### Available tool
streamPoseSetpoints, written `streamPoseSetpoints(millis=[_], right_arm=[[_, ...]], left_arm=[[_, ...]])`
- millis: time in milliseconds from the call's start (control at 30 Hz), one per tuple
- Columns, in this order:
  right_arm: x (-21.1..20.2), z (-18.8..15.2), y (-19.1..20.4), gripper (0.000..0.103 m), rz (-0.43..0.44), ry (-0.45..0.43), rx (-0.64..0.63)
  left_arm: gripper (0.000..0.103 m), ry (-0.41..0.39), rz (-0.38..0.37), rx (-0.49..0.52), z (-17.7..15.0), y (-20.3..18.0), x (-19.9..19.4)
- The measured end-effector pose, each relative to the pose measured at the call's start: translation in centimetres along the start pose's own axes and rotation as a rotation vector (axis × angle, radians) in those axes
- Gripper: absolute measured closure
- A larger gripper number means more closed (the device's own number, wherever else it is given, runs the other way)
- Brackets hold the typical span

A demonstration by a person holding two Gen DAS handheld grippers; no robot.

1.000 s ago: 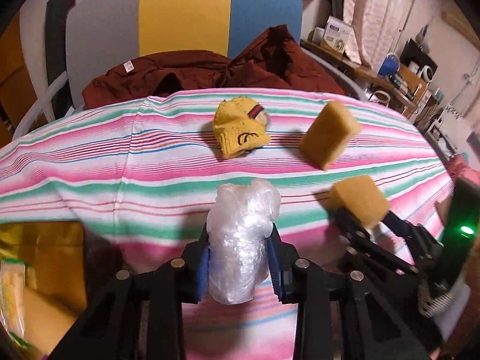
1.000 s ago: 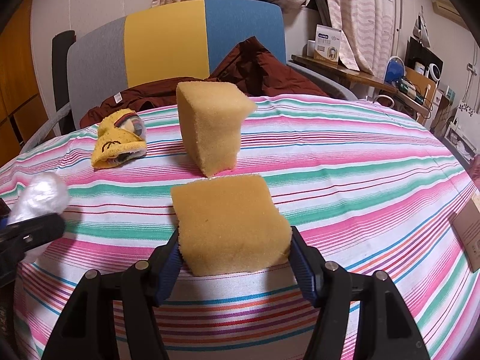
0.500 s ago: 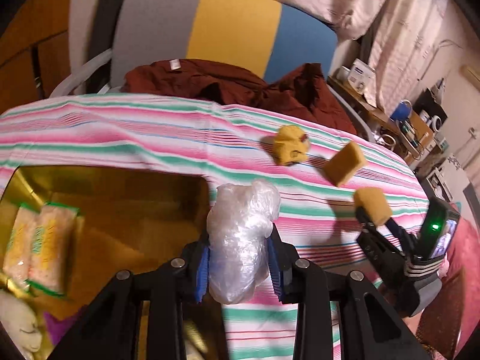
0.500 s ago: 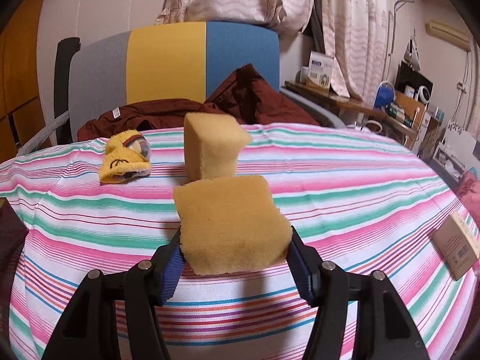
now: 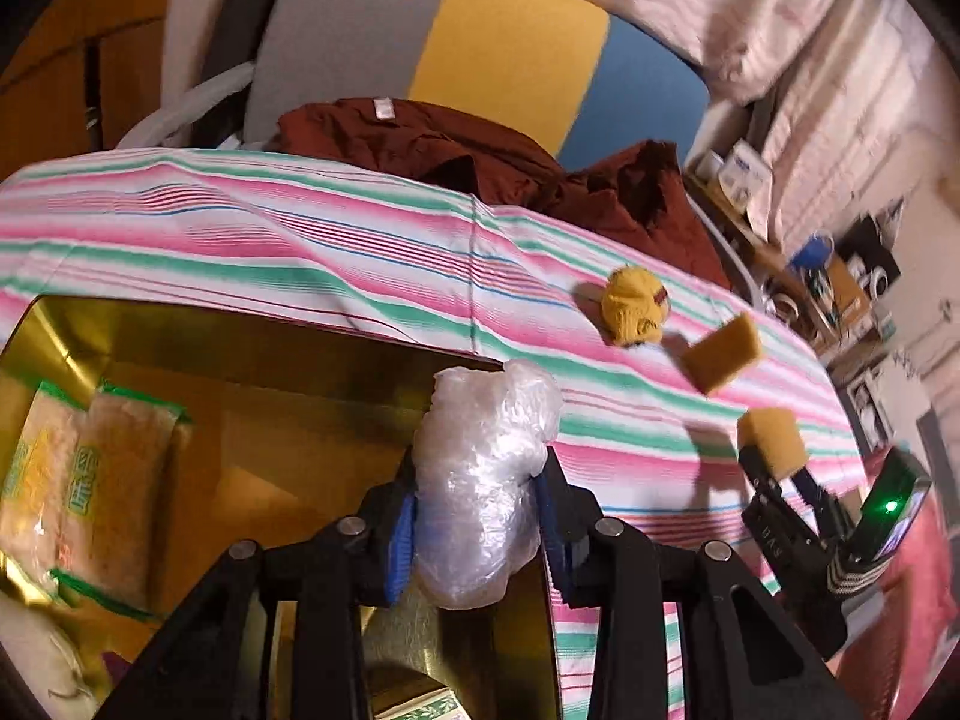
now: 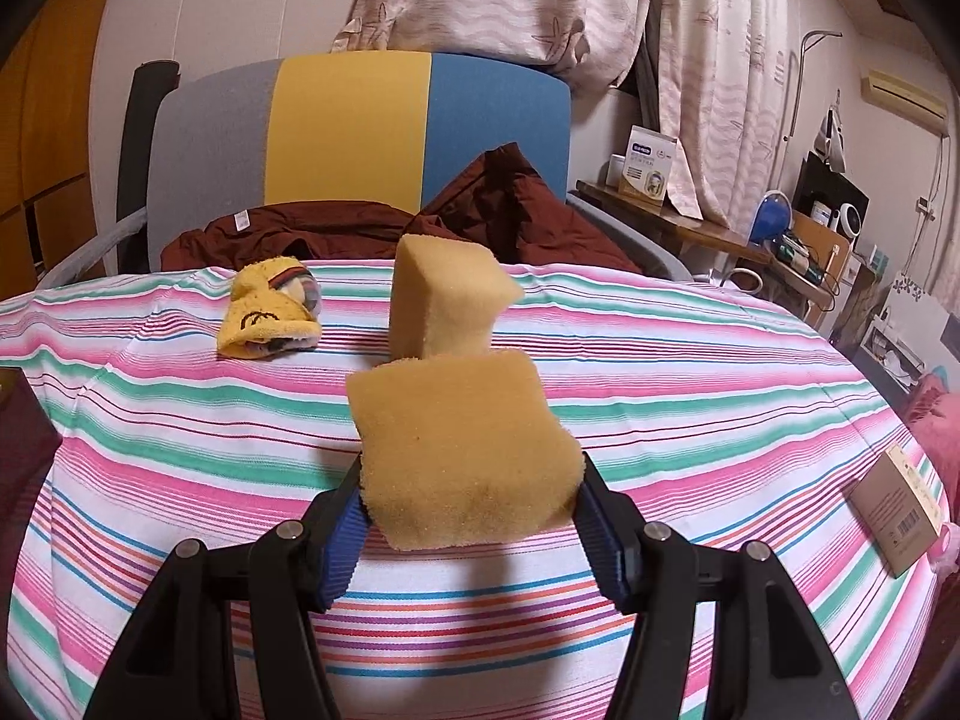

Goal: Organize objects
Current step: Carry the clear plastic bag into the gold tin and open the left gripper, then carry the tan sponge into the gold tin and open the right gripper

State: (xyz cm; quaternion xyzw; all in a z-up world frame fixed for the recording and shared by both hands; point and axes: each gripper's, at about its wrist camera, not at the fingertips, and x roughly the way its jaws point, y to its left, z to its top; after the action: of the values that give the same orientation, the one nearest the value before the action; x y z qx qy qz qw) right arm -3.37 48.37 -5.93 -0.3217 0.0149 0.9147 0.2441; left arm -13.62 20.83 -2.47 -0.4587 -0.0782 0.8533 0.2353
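My left gripper (image 5: pixel 477 516) is shut on a crumpled clear plastic bundle (image 5: pixel 486 480) and holds it over the edge of a gold-lined box (image 5: pixel 252 396) beside the striped table. My right gripper (image 6: pixel 471 498) is shut on a yellow sponge block (image 6: pixel 462 450) above the striped tablecloth (image 6: pixel 690 396); it also shows in the left wrist view (image 5: pixel 771 441). A second sponge block (image 6: pixel 444 306) stands on the cloth behind it. A yellow sock (image 6: pixel 270 315) lies to the left of that block.
The box holds snack packets (image 5: pixel 66 480) at its left. A dark red garment (image 6: pixel 372 228) lies on the chair (image 6: pixel 354 132) behind the table. A brown card box (image 6: pixel 897 510) lies at the table's right edge. Cluttered shelves (image 6: pixel 798 240) stand far right.
My left gripper has swung left with the plastic bundle, from over the cloth to over the gold box. My right gripper has risen a little with its sponge.
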Motion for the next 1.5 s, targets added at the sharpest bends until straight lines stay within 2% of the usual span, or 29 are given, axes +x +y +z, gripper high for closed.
streamPoseSetpoints(millis=[33,133,200,233,267,333,467,700,767,867,967,1300,1500], right_arm=[[0.1,0.0,0.0,0.040,-0.001,0.004,-0.002],[0.2,-0.2,0.5,0.040,-0.004,0.011,-0.012],[0.2,-0.2,0.6,0.040,-0.006,0.011,-0.017],[0.1,-0.2,0.7,0.040,-0.007,0.010,-0.020],[0.1,-0.2,0.7,0.040,-0.008,0.009,-0.022],[0.1,-0.3,0.7,0.040,-0.008,0.011,-0.023],[0.2,-0.3,0.7,0.040,-0.006,0.016,-0.021],[0.1,-0.3,0.6,0.040,-0.003,0.014,-0.017],[-0.1,-0.3,0.5,0.040,0.003,0.005,-0.010],[-0.8,-0.3,0.2,0.040,0.017,-0.030,0.004],[-1.8,-0.4,0.0,0.040,0.043,-0.070,0.019],[-4.9,-1.7,-0.5,0.040,0.124,-0.068,0.051],[-7.0,-3.3,0.5,0.040,0.215,0.010,0.047]], left_arm=[[0.067,-0.014,0.000,-0.013,0.0,0.3,-0.2],[0.067,0.009,0.010,-0.023,0.4,0.8,0.4],[0.053,0.013,0.027,-0.048,0.7,1.4,0.7],[0.035,0.022,0.038,-0.062,0.8,1.7,0.9],[0.028,0.017,0.044,-0.084,0.9,2.0,0.9],[0.025,-0.003,0.041,-0.106,1.1,2.3,0.6],[0.018,-0.025,0.073,-0.085,0.8,2.2,-0.2],[0.012,-0.112,0.116,-0.014,-1.3,1.5,-3.2],[0.008,-0.148,0.126,0.022,-2.2,1.1,-4.6],[0.000,-0.204,0.145,0.070,-3.4,0.7,-6.6],[0.000,-0.239,0.169,0.116,-4.5,0.6,-8.3],[0.000,-0.234,0.185,0.082,-8.8,3.7,-11.0],[0.000,-0.244,0.216,0.076,-10.8,5.7,-12.6]])
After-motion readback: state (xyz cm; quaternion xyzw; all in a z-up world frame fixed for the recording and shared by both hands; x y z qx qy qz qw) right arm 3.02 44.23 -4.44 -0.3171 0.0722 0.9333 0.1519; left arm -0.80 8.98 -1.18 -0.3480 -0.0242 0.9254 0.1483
